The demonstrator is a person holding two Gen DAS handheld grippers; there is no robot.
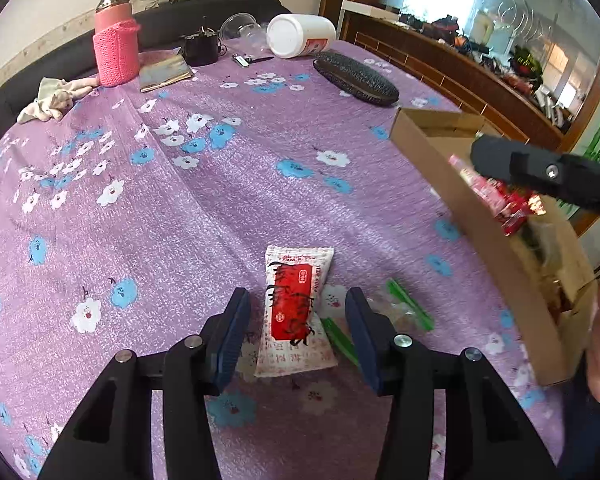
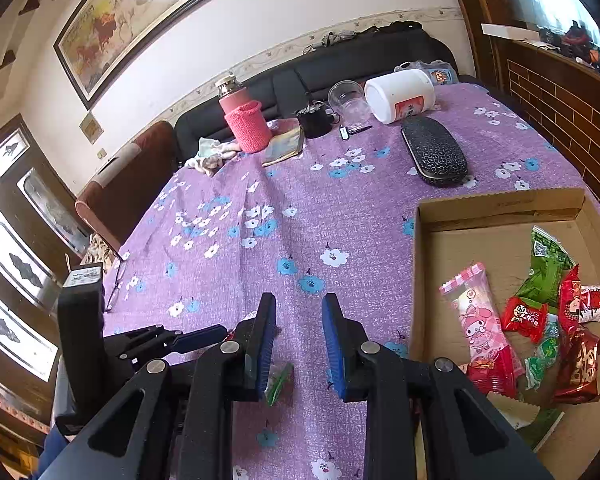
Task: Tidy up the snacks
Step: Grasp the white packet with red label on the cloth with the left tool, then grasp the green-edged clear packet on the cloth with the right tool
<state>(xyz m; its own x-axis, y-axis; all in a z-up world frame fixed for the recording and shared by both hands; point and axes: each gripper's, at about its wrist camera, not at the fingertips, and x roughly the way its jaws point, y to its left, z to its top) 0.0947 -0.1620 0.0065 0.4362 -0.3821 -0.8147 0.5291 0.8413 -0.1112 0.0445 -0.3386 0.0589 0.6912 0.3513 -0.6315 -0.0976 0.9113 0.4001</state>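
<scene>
The left tongs tilt down over the table, released, astride a red-and-white snack packet lying flat. A green-striped wrapper lies just right. Farther right, the right tongs hang empty, nearly closed, beside the cardboard box of snacks.
</scene>
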